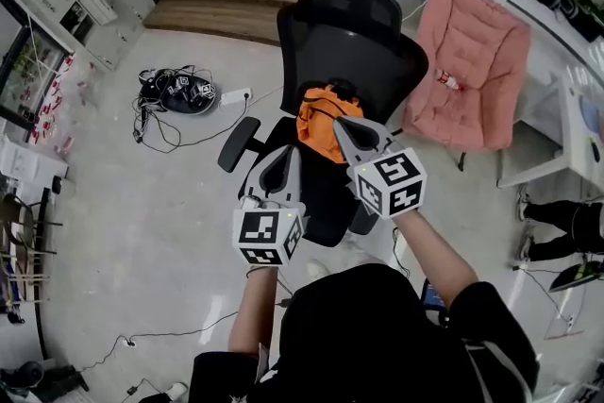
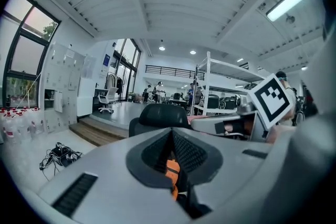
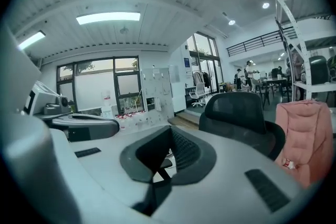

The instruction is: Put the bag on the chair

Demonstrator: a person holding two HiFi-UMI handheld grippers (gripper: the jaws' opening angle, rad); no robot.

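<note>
The orange fabric bag (image 1: pixel 326 123) is low against the backrest of the black mesh office chair (image 1: pixel 349 33), over its seat, though whether it already rests there is unclear. The left gripper (image 1: pixel 286 154) has its jaws pinched on orange cloth, and the right gripper (image 1: pixel 343 125) has its jaws closed tight beside the bag. The bag should probably be kept level and centred over the seat, lowered until its weight settles, and only then released.

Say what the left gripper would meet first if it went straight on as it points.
Apart from the orange bag between its jaws, the left gripper would likely meet the black chair's backrest, straight past its tips; how far is unclear.
</note>
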